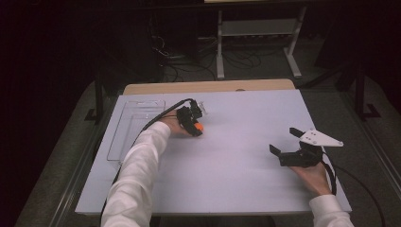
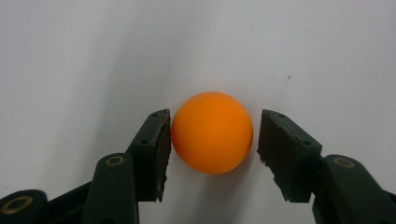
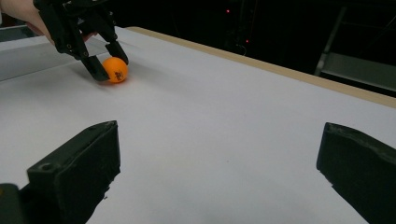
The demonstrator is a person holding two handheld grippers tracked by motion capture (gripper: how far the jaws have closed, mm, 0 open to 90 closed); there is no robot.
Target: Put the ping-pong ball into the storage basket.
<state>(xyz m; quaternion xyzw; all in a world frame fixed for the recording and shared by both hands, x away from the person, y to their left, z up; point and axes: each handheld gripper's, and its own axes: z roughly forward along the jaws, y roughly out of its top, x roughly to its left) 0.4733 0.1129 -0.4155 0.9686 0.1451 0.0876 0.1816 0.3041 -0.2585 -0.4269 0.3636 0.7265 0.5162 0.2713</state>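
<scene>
two hand-held grippers work over the white table (image 1: 236, 179). the left hand-held gripper (image 1: 196, 124) reaches down to an orange ball (image 2: 212, 132), which sits on the table between its jaws. in the left gripper view one jaw seems to touch the ball's side or lie just beside it, while the other stands a little apart, so the jaws are part open around the ball and not clamped on it. a clear plastic tray (image 1: 124, 137) lies on the table just behind this gripper, on the side away from the other gripper. the right hand-held gripper (image 1: 283, 143) is well apart from the ball, low over the table, its jaws spread wide with nothing between them. from its own view the ball (image 3: 115, 69) shows far ahead, under the left hand-held gripper (image 3: 107, 59).
</scene>
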